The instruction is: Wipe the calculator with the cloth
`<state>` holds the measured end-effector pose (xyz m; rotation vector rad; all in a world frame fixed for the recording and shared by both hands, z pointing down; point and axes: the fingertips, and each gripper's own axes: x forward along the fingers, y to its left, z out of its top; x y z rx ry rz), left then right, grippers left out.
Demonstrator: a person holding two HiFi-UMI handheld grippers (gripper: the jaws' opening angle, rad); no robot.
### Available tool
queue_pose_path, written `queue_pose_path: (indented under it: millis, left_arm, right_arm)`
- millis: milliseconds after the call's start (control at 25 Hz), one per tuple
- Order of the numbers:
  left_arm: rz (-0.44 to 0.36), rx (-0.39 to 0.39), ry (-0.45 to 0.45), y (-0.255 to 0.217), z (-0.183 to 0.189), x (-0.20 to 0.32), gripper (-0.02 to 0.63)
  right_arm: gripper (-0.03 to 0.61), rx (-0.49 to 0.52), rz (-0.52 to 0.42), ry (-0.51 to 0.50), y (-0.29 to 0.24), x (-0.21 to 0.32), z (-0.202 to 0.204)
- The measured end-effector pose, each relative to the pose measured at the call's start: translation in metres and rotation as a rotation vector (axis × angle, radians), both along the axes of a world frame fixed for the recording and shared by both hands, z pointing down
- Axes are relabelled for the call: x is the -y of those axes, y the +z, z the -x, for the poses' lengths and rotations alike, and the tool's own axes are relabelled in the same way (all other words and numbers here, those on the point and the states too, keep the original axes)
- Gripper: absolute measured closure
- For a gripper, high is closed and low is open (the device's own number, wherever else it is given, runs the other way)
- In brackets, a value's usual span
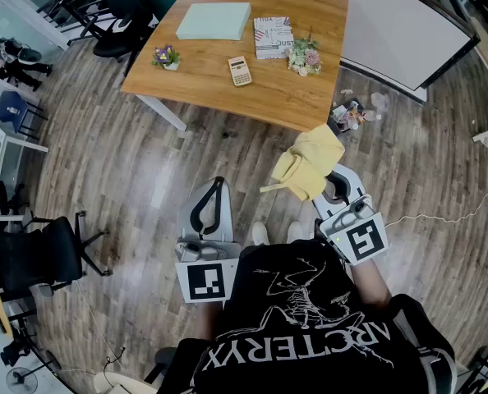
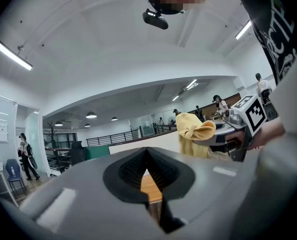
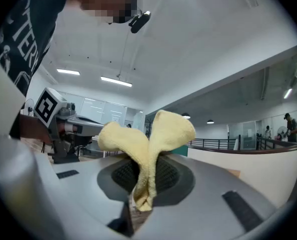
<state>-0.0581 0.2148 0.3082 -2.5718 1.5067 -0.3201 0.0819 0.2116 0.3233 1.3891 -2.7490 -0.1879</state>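
Pinching yellow cloth in right tool | left tool closed, empty | calculator on table

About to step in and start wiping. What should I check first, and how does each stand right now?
1. Cloth clamped in right gripper: ok.
2. Left gripper empty, jaws together: ok.
3. Calculator uncovered on the table: ok.
4. Calculator within reach: not ok; both grippers are over the floor, short of the table.
5. Flower pot and bouquet apart from the calculator: ok.
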Motion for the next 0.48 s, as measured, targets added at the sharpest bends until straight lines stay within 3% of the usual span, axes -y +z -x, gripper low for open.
queue_pose_path:
  millis: [480]
  left_arm:
    - [0.007,-0.002,-0.017,0.006,-0.013,-0.004,0.603]
  right_arm:
    - [0.523,0.055,0.010,-0.047,0.002,0.001,-0.011]
